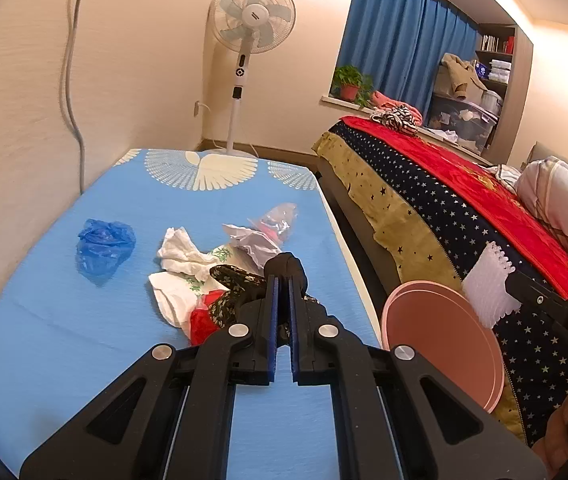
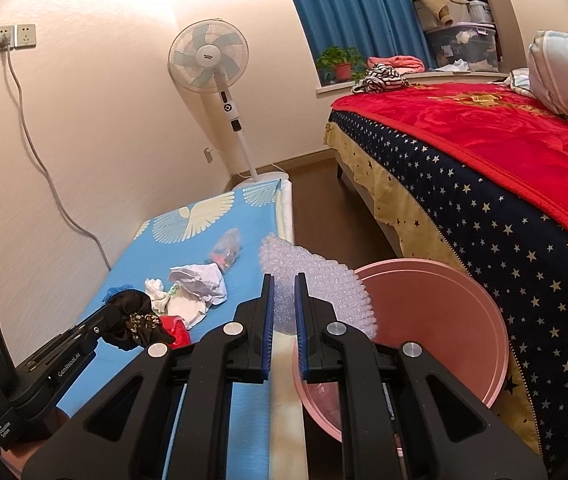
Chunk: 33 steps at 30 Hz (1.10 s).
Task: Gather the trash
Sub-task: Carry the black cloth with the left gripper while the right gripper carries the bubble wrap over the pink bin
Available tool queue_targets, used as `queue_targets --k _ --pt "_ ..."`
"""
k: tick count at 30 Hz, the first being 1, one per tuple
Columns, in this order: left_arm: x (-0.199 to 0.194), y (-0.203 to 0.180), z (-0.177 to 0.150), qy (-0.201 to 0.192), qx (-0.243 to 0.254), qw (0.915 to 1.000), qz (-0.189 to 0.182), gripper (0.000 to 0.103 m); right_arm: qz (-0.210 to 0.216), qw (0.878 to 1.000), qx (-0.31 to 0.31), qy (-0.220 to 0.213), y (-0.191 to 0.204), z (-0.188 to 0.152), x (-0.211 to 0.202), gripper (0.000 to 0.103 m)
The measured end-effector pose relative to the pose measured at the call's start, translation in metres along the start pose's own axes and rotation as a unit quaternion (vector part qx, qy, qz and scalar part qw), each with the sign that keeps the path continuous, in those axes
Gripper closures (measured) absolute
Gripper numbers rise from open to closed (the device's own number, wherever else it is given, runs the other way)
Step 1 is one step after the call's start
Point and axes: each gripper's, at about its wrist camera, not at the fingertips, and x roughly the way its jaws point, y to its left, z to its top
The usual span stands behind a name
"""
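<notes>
My left gripper [image 1: 282,280] is shut on a black floral cloth [image 1: 244,286] just above the blue table [image 1: 64,320]; the cloth also shows in the right wrist view [image 2: 136,320]. My right gripper [image 2: 284,280] is shut on a sheet of bubble wrap [image 2: 315,280], held over the rim of the pink bin [image 2: 443,320] beside the table. The bubble wrap [image 1: 487,292] and bin [image 1: 443,344] also show in the left wrist view. On the table lie crumpled white paper [image 1: 182,256], a blue plastic bag [image 1: 104,246], a clear plastic wrapper [image 1: 278,220] and a red scrap [image 1: 200,322].
A bed [image 2: 503,160] with a red and starred cover stands right of the bin. A standing fan [image 1: 250,20] is beyond the table's far end. A wall with a hanging cable [image 1: 72,80] runs along the table's left side.
</notes>
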Motion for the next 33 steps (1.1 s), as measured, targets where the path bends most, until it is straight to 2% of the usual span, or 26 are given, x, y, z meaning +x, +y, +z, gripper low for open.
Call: queue_targets --k 23,33 --pt "0.02 -0.033 -0.003 0.008 0.008 0.9996 -0.027 0.098 -0.032 0.999 0.013 -0.005 -0.016 0.004 -0.003 0.093" --pt "0.041 -0.063 -0.002 0.02 0.038 0.9964 -0.074 0.098 -0.067 0.997 0.023 -0.005 -0.033 0.004 -0.004 0.093"
